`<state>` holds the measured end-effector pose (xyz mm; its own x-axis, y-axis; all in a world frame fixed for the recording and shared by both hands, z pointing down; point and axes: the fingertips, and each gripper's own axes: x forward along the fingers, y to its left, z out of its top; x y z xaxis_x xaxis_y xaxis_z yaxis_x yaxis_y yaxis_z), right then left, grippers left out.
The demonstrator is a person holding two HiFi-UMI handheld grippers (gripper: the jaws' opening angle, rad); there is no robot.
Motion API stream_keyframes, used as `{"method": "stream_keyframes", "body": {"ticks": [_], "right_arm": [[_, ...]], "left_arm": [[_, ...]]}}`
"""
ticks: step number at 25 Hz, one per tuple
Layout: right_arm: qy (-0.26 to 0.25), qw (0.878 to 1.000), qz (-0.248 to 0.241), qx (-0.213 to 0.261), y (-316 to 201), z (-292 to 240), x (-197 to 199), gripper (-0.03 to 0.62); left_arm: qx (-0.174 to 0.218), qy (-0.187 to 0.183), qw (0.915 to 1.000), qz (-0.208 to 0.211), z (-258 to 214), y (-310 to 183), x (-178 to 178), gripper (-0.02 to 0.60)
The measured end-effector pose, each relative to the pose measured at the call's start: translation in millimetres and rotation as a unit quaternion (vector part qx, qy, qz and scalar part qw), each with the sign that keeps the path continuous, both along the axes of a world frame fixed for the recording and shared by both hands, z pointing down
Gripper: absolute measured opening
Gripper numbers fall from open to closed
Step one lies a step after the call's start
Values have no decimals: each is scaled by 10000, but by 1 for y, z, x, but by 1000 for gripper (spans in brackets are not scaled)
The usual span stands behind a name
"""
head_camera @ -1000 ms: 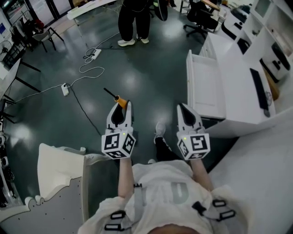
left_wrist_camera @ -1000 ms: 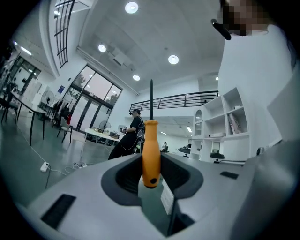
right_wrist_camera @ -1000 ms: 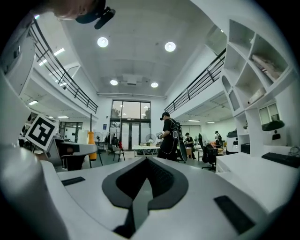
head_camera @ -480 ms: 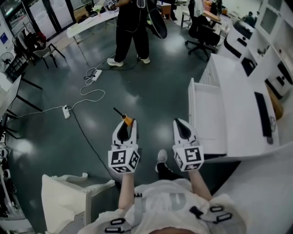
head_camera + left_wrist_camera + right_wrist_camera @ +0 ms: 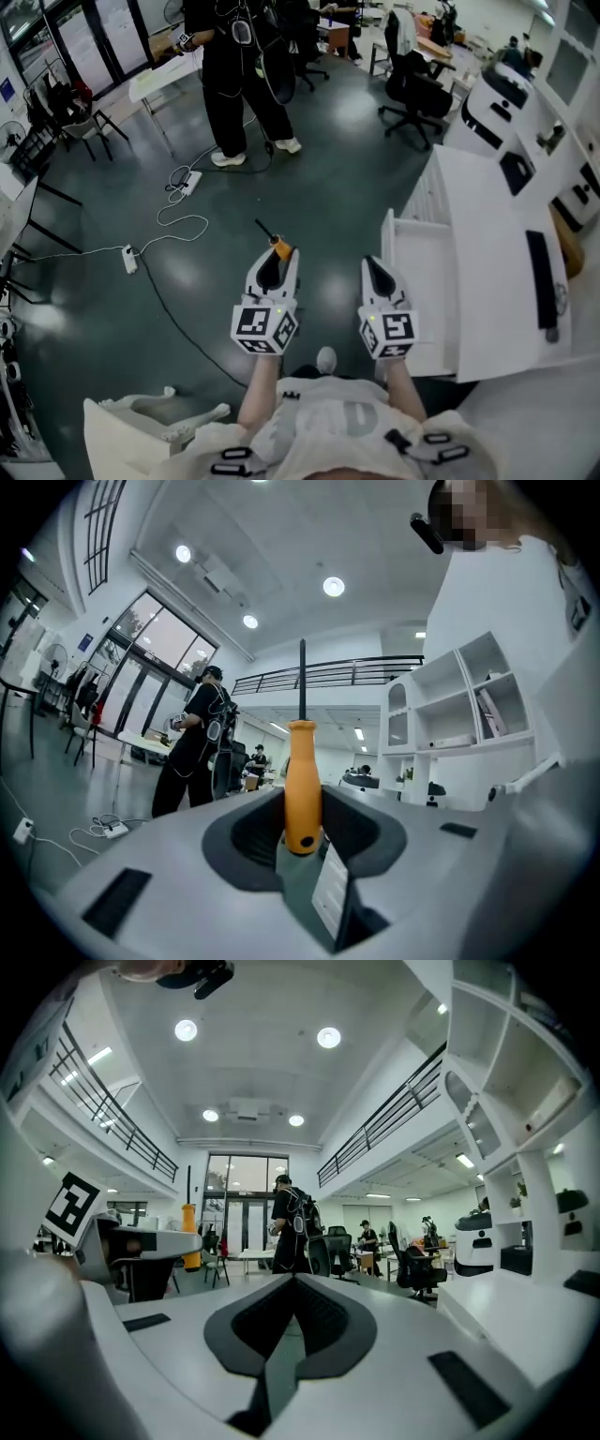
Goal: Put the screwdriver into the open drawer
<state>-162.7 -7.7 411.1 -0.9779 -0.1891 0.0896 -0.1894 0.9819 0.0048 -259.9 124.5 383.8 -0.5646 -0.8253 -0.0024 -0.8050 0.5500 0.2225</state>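
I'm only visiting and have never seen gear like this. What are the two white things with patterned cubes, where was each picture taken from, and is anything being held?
No robot: a person holds a two-jaw gripper in each hand. The downward picture comes from a camera on the person's head; the other two cameras ride on the grippers, looking along their jaws. The left gripper is clamped on an orange-handled screwdriver, shaft pointing forward. The right gripper is shut and empty. At the right stands a white desk with an open drawer.

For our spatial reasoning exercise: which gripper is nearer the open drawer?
Right. The right gripper is just beside the open drawer; the left gripper, holding the screwdriver, is farther left.
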Motion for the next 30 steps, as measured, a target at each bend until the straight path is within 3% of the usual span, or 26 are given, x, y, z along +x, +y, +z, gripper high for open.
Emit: {"method": "stream_keyframes", "body": {"ticks": [5,10,15,30], "right_arm": [[28,9997,182,-158,-29,3,-25,5],[-200,9987,450,-101,-53,-7,-49,5],[-280,9966,751,-212,-78,-11,-62,5],[-342,9927,1144,156,-118,-20,-113,6]], "left_arm": [[-141,31,9999,81,7,-28,-19,121],[107,-42,9998,148,-1,-51,-60,121],[105,-125,9990,415,-7,-84,-84,121],[172,-279,9950,944,-12,-144,-140,121]]}}
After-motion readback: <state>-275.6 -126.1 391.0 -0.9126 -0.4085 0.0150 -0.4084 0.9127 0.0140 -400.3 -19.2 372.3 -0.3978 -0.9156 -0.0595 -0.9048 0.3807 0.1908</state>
